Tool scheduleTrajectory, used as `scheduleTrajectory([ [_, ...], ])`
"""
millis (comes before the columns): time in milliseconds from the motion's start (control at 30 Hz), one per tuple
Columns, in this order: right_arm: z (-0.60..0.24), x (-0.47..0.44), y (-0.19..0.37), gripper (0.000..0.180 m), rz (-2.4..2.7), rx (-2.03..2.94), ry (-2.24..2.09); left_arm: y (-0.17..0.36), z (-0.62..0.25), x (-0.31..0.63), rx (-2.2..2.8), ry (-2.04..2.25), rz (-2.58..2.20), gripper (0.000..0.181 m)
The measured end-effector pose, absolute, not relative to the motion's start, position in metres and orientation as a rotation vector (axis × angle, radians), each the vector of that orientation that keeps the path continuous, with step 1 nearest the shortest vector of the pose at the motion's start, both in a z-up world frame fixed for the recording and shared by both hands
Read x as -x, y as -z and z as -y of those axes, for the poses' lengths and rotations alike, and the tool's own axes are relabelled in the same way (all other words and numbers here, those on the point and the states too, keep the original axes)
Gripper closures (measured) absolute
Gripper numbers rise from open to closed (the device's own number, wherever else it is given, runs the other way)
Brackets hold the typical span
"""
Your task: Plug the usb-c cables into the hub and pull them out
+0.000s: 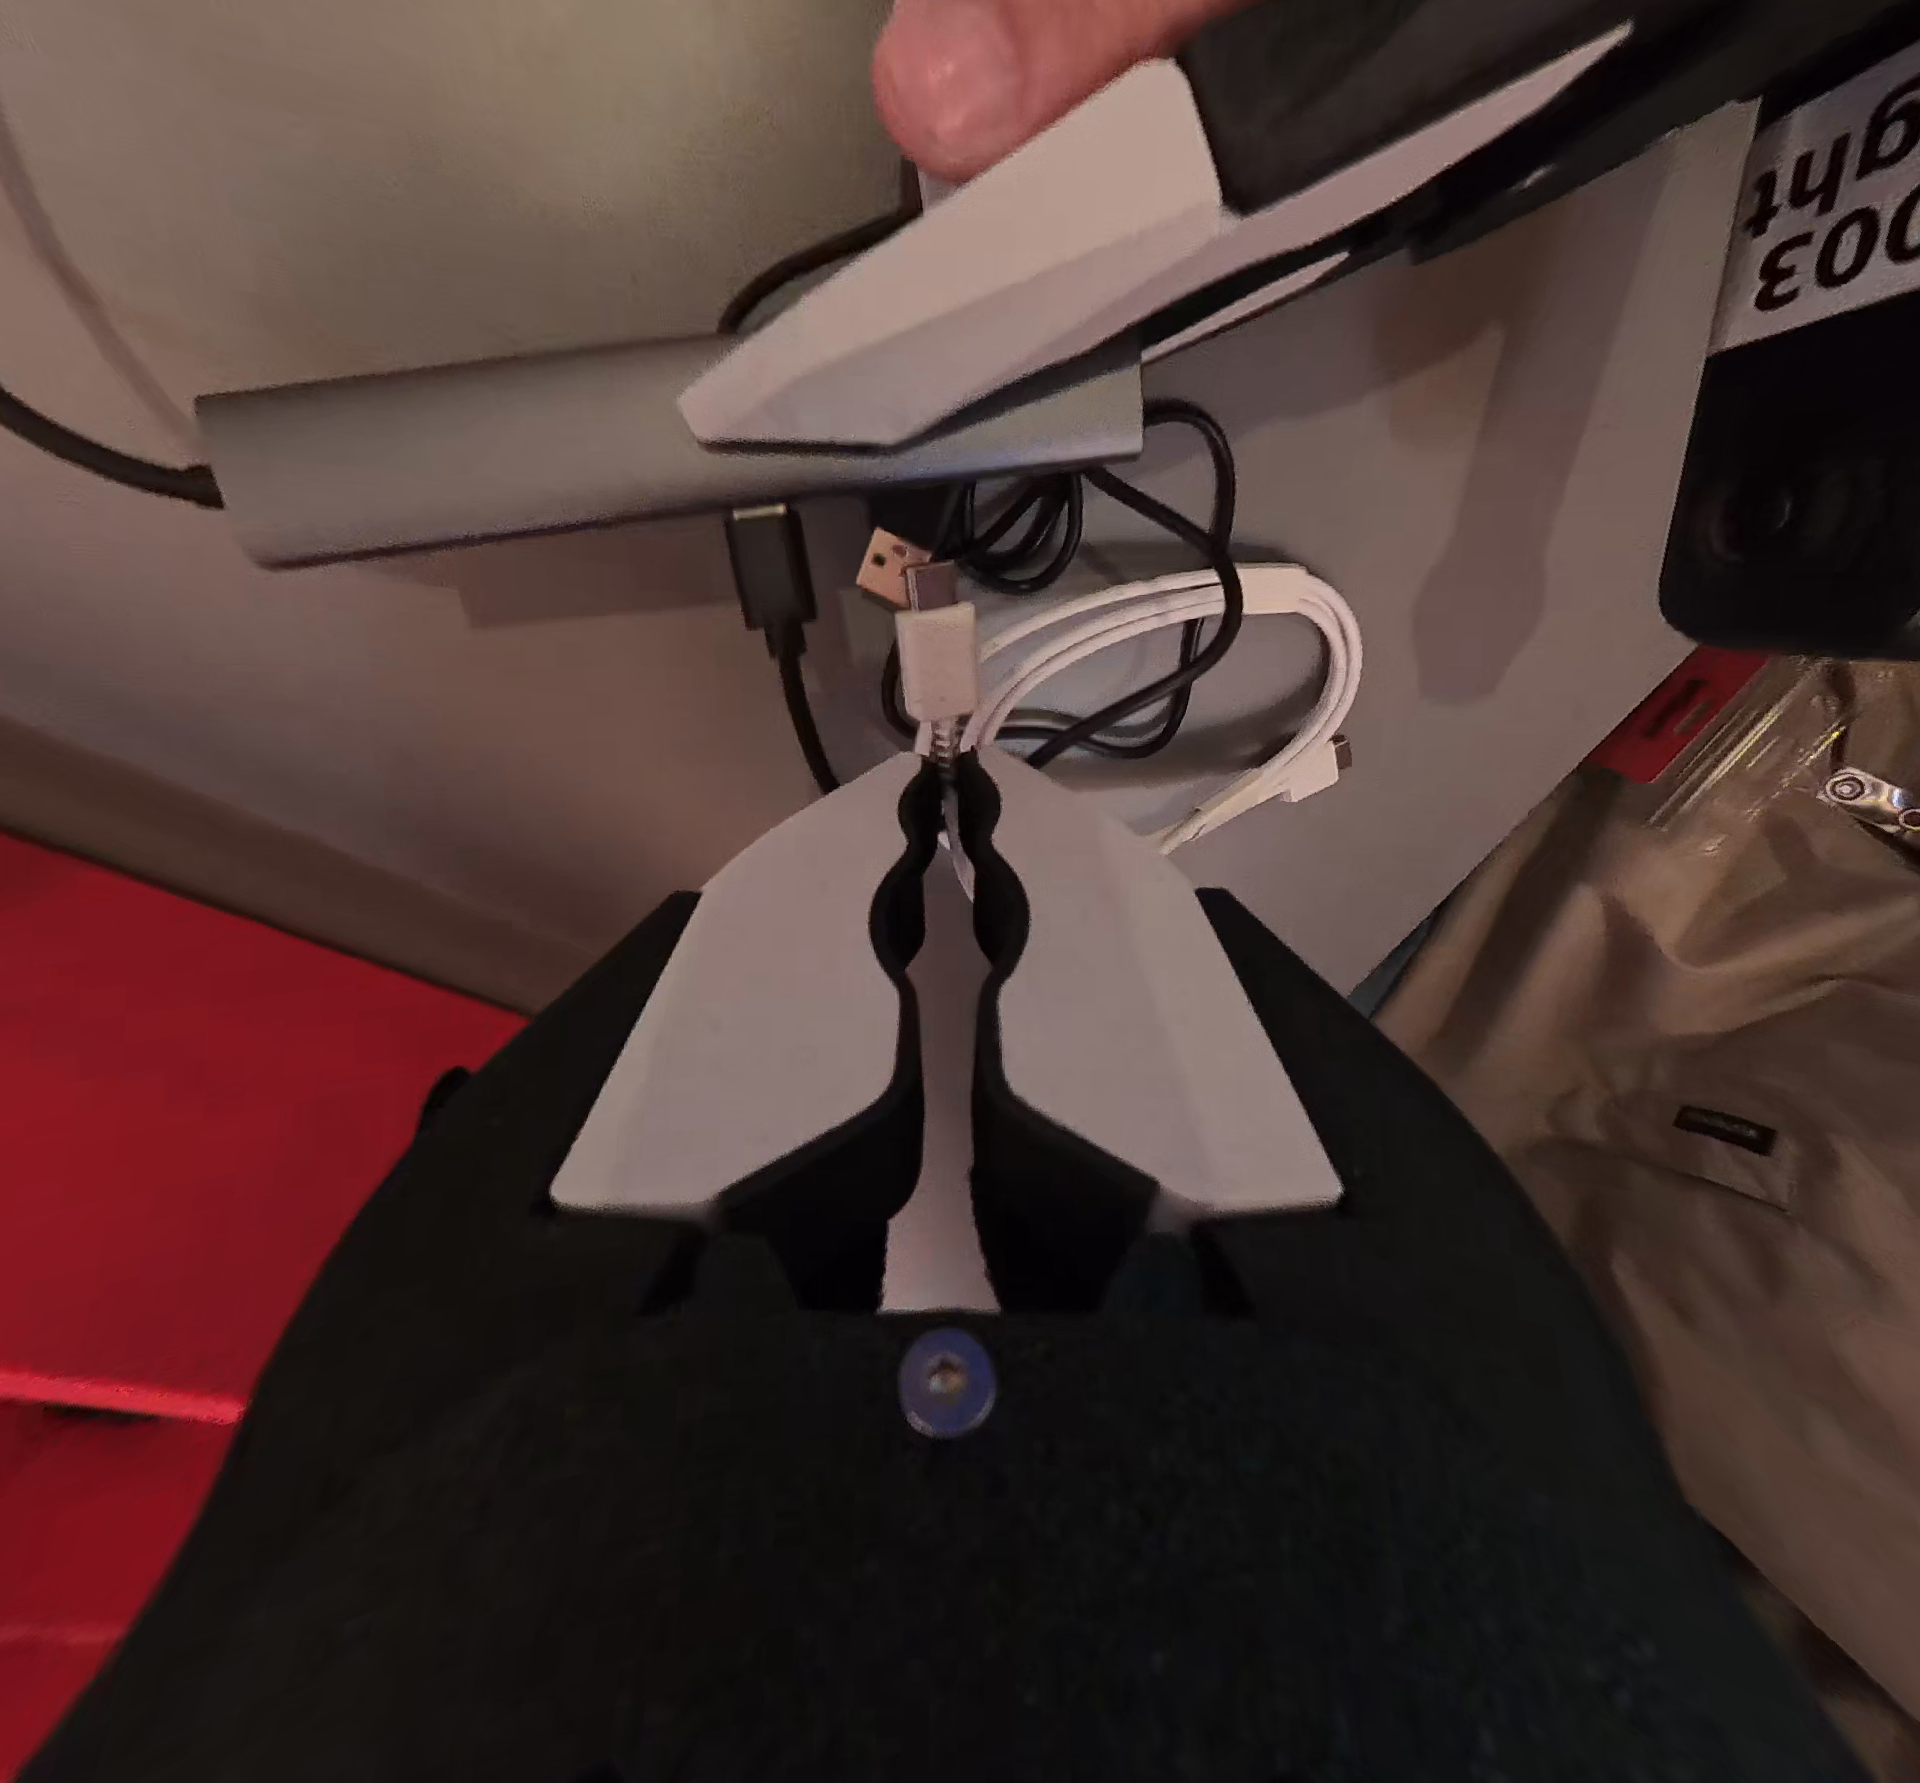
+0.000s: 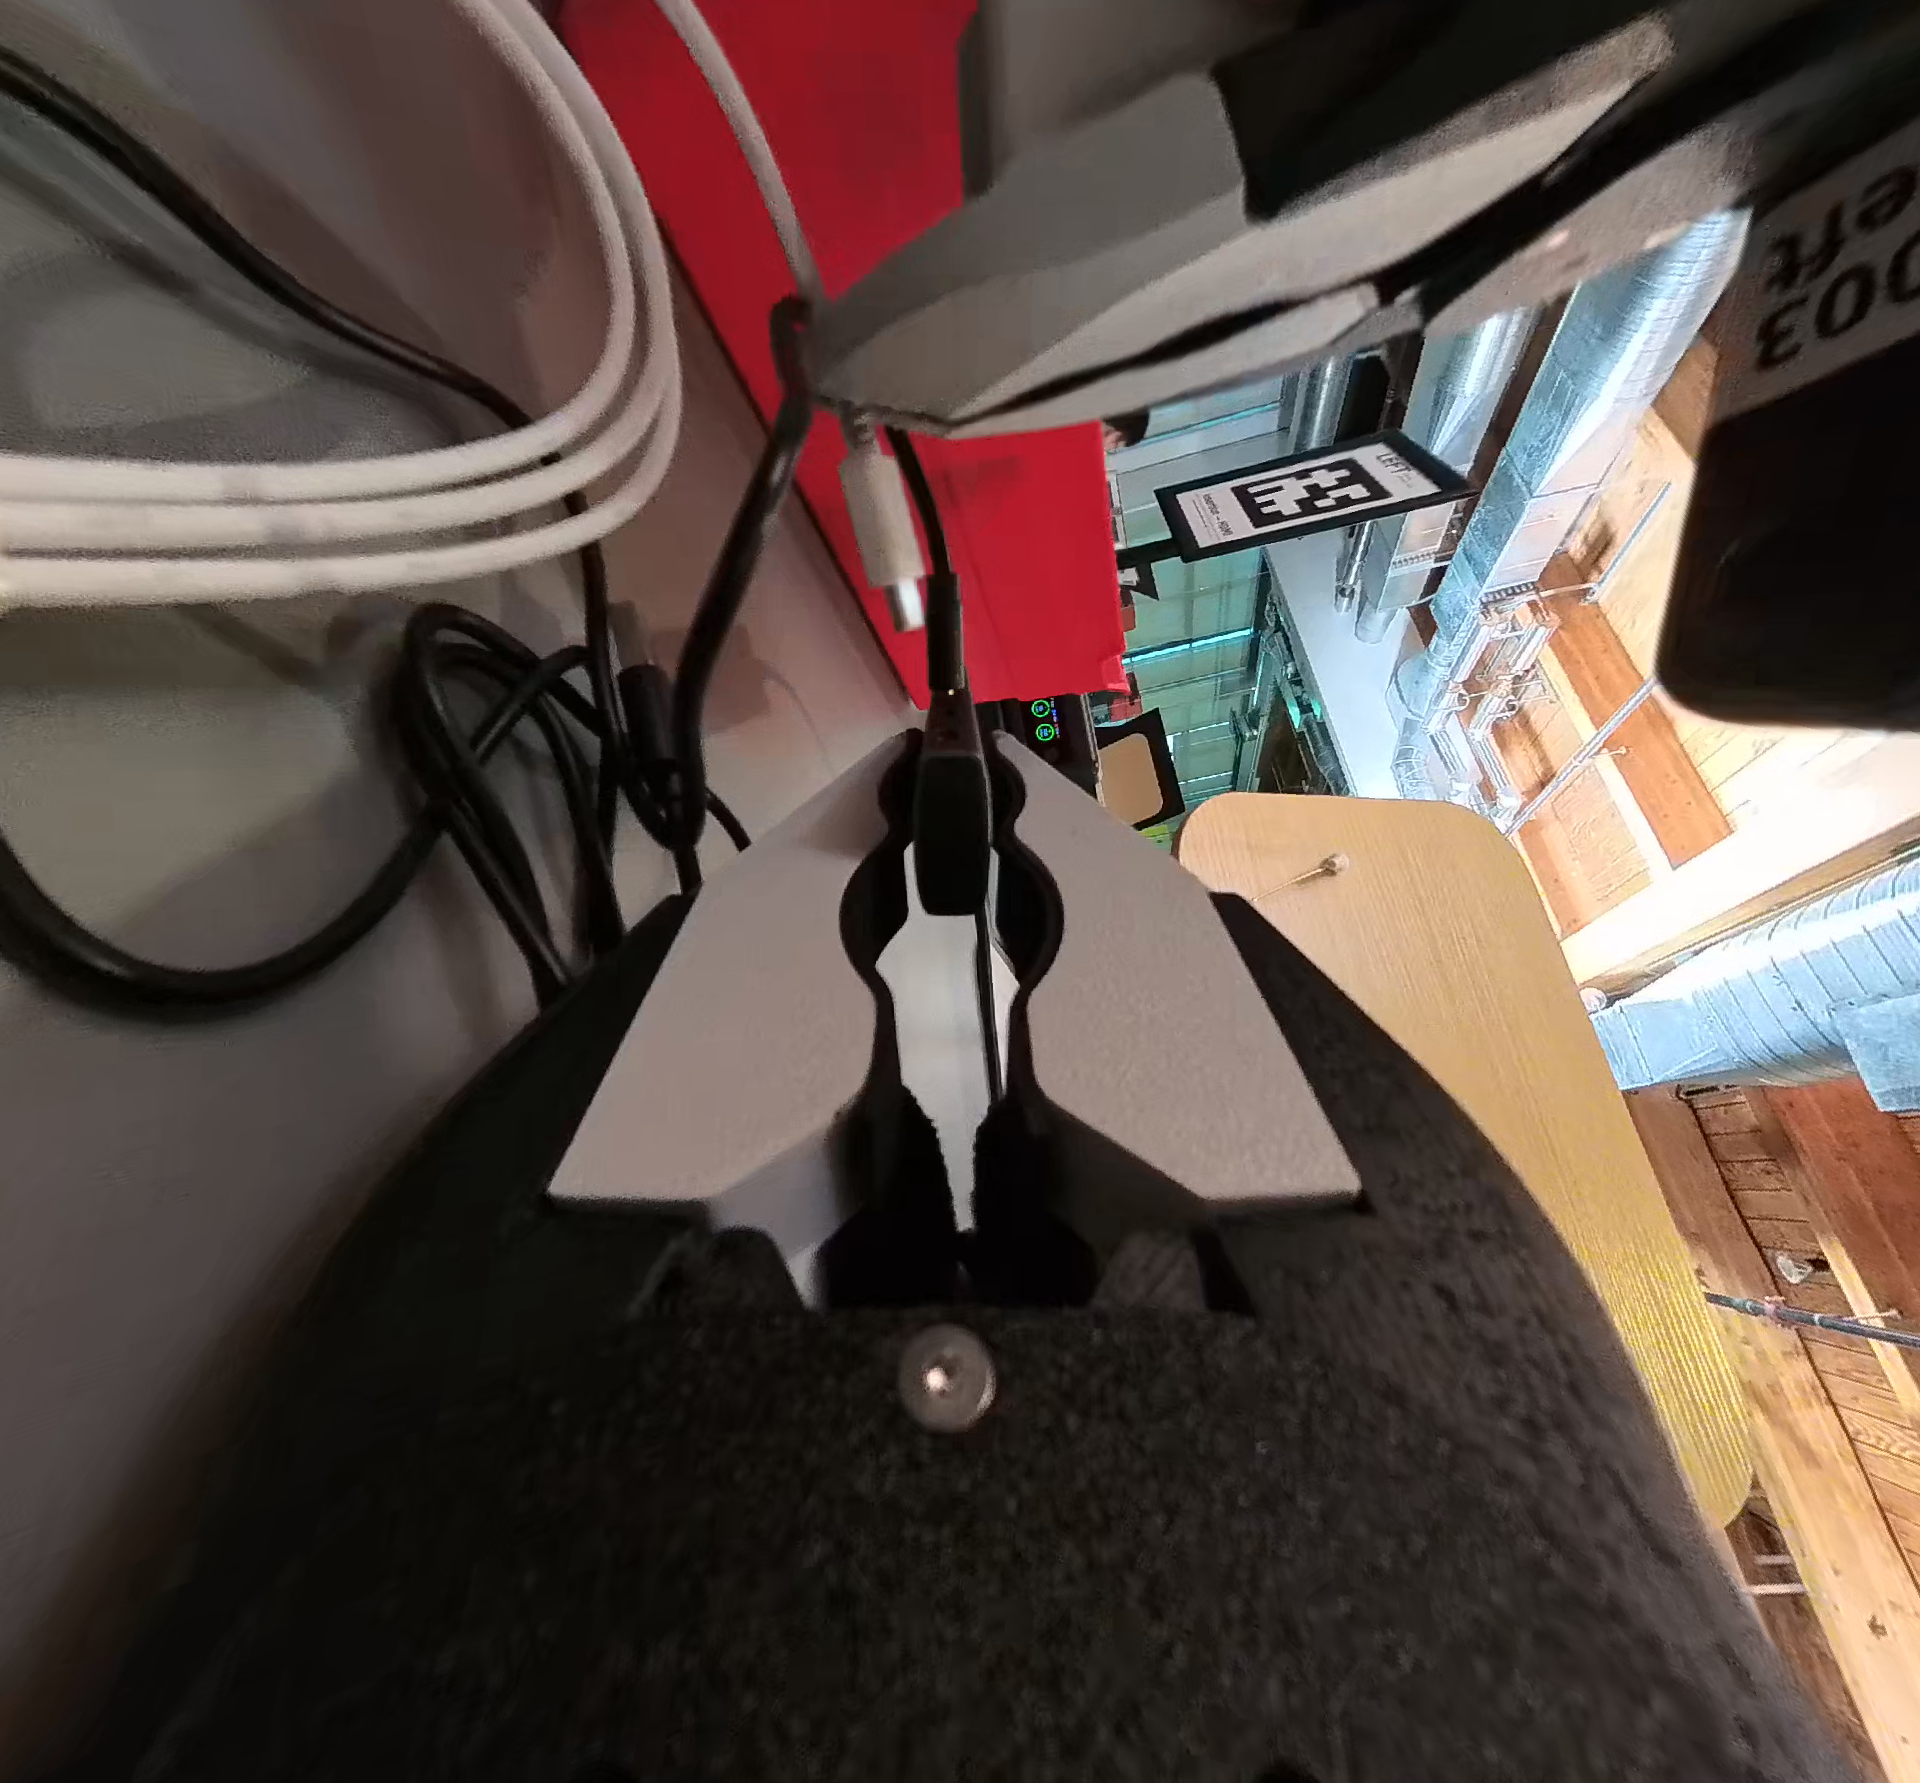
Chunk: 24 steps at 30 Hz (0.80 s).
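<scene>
My left gripper (image 1: pixel 948 769) is pinching the smooth white USB-C cable (image 1: pixel 938 661); my right gripper (image 2: pixel 951 777) is clamping the boxy aluminium hub's (image 1: pixel 468 455) black plug (image 2: pixel 948 840).

Both handheld tools match: the left gripper (image 1: pixel 948 765) and right gripper (image 2: pixel 951 746) have grey wedge fingers, wavy black pads, speckled black bodies, one round screw.

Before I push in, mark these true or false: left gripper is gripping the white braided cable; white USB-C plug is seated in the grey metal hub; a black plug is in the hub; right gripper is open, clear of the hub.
1. Left gripper shut on the white braided cable, just behind its plug: true.
2. White USB-C plug seated in the grey metal hub: false; its tip stops short of the hub.
3. Black plug in the hub: true.
4. Right gripper open and clear: false; it clamps the hub.
</scene>
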State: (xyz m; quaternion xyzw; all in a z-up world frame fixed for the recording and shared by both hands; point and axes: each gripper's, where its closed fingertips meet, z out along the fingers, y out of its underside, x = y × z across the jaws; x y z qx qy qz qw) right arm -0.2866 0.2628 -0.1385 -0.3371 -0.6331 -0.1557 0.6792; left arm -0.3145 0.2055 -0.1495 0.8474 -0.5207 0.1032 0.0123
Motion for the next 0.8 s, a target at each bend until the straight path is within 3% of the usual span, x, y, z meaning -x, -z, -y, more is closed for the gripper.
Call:
scheduleTrajectory([
  [800,-0.2609,0.2866,0.1448,0.170,1.458,0.724,0.390,0.1512,-0.2087,0.3063,-2.604,-0.425,1.573,0.177],
])
